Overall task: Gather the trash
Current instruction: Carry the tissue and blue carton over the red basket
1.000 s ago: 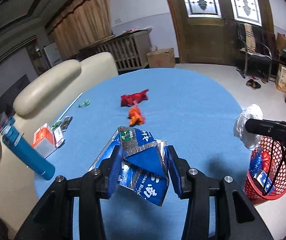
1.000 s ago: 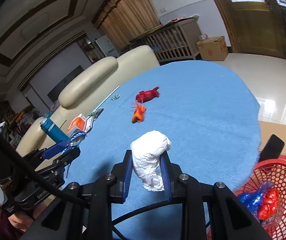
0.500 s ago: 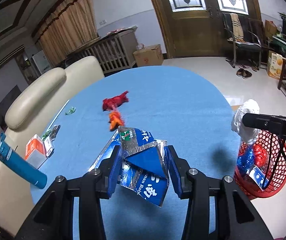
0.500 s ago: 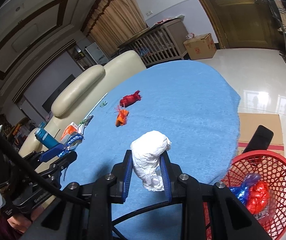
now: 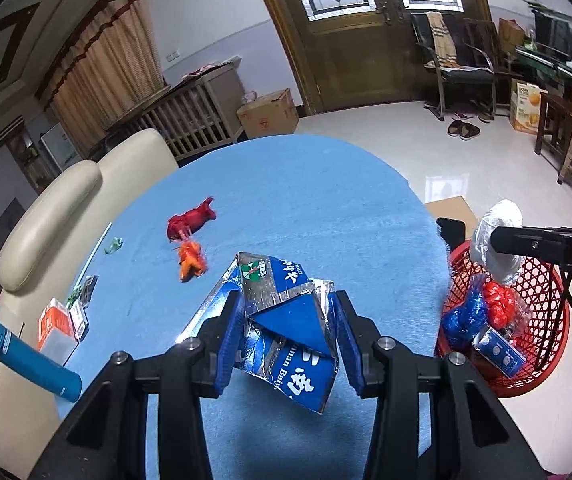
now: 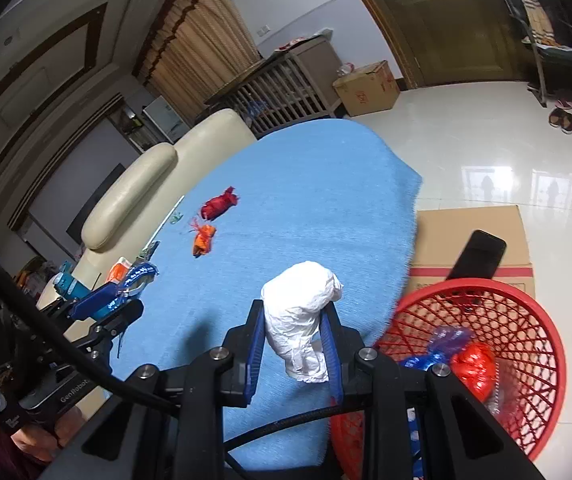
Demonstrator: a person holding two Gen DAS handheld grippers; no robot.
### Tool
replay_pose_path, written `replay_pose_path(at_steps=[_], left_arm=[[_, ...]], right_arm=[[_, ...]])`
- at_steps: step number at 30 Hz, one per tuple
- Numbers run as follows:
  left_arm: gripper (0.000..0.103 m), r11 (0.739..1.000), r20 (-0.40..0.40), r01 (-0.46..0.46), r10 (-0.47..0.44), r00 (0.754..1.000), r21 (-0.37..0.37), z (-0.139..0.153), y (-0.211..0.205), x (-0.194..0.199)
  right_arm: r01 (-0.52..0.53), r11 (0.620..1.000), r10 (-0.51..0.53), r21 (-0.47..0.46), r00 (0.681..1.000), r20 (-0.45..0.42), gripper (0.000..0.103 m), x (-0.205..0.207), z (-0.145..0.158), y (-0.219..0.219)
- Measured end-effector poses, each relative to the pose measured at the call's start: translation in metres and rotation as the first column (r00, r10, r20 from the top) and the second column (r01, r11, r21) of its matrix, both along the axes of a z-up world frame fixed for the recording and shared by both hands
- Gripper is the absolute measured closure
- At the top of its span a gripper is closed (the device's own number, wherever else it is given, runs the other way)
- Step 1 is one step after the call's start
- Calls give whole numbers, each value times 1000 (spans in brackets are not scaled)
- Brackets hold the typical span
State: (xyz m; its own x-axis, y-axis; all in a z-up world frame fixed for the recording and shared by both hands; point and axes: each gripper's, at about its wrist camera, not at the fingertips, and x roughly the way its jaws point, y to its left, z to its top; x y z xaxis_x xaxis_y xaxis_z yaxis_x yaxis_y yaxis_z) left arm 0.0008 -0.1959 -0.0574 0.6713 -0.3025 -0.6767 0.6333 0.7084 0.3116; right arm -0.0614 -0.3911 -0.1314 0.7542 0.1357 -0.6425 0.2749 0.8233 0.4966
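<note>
The left gripper [image 5: 288, 334] clamps a flattened blue carton [image 5: 281, 320] with Chinese lettering above the blue table [image 5: 326, 208]. The right gripper [image 6: 293, 344] pinches a white crumpled bag [image 6: 300, 316] beside the red basket [image 6: 526, 320]. Farther off lie orange [image 5: 190, 265] and red wrappers [image 5: 189, 220].

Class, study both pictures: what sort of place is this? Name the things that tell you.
Most likely a home living room: a cream sofa beside the blue-covered table, curtains over the window, and a wooden door with patterned glass.
</note>
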Motion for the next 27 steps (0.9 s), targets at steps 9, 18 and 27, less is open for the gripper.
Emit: replay_pose_path(at_steps=[9,18,27], left_arm=[[57,999,0,28,-28,1000,20,1,-13,-8],[57,996,10,79,-79,997,36,2,-27,-21],[57,993,24,112,-113,993,46,5,-38,-31]], right_arm=[[18,1000,-19,-7,1000,-24,74,-17,1,-14],[31,999,-32,-35,998,-47,74,-40,10,-27],[28,998,-32,-56,998,-59,74,-55,19,-31]])
